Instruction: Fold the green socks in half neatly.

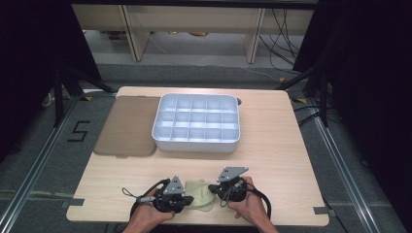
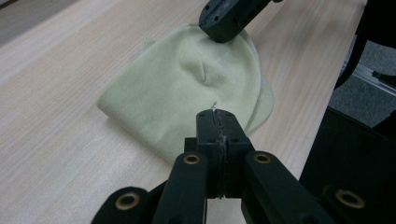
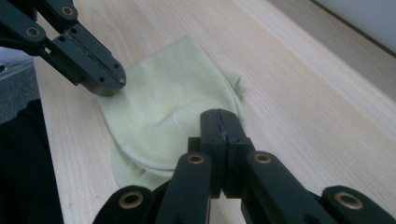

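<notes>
the wooden table (image 1: 272, 141) carried a white divided tray (image 1: 196, 122) at its far side. nearer me, a pale green knit cloth (image 1: 200, 194) lay flat by the front edge. my left gripper (image 1: 188, 199) and right gripper (image 1: 212, 188) rested on its opposite edges, jaws pressed together; i couldn't tell whether fabric was pinched.

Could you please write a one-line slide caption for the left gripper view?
Left gripper, jaws shut, at one edge of a pale green knit cloth; right gripper at its opposite edge.

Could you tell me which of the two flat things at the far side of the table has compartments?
The white tray, standing right of the brown mat and touching its edge. It is divided into a grid of small open compartments; the mat is one plain flat sheet.
</notes>
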The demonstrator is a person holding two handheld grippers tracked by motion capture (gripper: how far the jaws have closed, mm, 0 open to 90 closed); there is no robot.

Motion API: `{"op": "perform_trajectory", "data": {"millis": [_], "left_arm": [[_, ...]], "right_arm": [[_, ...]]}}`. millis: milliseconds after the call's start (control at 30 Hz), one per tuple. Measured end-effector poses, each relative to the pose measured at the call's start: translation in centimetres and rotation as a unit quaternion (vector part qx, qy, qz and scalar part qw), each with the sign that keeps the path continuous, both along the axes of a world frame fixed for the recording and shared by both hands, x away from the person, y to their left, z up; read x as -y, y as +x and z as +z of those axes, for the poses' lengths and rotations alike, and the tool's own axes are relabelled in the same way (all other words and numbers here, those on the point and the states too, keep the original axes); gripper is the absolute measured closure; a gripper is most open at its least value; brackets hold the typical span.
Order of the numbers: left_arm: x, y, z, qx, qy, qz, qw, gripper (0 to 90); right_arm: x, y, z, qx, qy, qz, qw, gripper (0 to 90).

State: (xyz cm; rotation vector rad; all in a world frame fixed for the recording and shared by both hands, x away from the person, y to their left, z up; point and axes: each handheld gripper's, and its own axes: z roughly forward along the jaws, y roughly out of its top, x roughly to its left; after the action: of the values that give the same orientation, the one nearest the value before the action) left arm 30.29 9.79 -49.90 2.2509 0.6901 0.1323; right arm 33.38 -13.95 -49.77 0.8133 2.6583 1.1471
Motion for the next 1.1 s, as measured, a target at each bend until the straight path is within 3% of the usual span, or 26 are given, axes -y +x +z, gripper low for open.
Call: {"op": "perform_trajectory", "data": {"millis": [100, 133, 200, 267, 300, 333, 467, 600, 800, 933, 1100], "left_arm": [[0.1, 0.3, -0.5, -0.007, 0.000, 0.013, 0.9999, 88.8], [-0.1, 0.5, -0.7, -0.007, 0.004, 0.014, 0.9999, 88.9], [-0.4, 0.9, -0.7, -0.001, 0.008, 0.022, 0.9997, 89.0], [-0.5, 1.1, -0.7, 0.001, 0.010, 0.020, 0.9998, 89.0], [-0.6, 1.5, -0.8, 0.006, 0.011, 0.035, 0.9993, 88.9], [-0.6, 1.8, -0.7, 0.017, 0.018, 0.034, 0.9991, 88.9], [-0.7, 2.6, -0.7, 0.024, 0.017, 0.047, 0.9984, 86.4], [-1.2, 2.8, -0.4, 0.007, -0.017, 0.068, 0.9975, 76.0], [-1.7, 3.1, -0.4, -0.019, -0.028, 0.094, 0.9950, 63.7], [-1.7, 3.3, -0.4, -0.034, -0.020, 0.089, 0.9952, 61.0], [-1.1, 3.4, -0.9, -0.045, -0.011, 0.080, 0.9958, 64.9]], "right_arm": [[-0.1, 0.1, -0.2, 0.002, -0.001, 0.007, 1.0000, 90.0], [0.0, 0.1, -0.1, -0.001, -0.012, 0.008, 0.9999, 90.0], [-0.2, -0.2, -0.3, 0.001, -0.008, 0.004, 1.0000, 90.0], [-0.1, -0.3, -0.2, -0.004, -0.014, 0.012, 0.9998, 90.0], [-0.2, -0.9, -0.2, -0.004, -0.011, 0.014, 0.9998, 90.0], [-0.2, -1.1, -0.1, -0.007, -0.017, 0.021, 0.9996, 90.0], [-0.6, -1.9, 0.0, -0.008, -0.022, 0.032, 0.9992, 90.0], [-0.8, -2.1, 0.1, -0.008, -0.023, 0.036, 0.9991, 90.0], [-0.8, -2.1, 0.1, -0.010, -0.021, 0.038, 0.9990, 90.0], [-0.8, -2.0, 0.0, -0.007, -0.021, 0.039, 0.9990, 90.0], [-0.8, -1.9, -0.2, -0.004, -0.013, 0.037, 0.9992, 90.0]]}}
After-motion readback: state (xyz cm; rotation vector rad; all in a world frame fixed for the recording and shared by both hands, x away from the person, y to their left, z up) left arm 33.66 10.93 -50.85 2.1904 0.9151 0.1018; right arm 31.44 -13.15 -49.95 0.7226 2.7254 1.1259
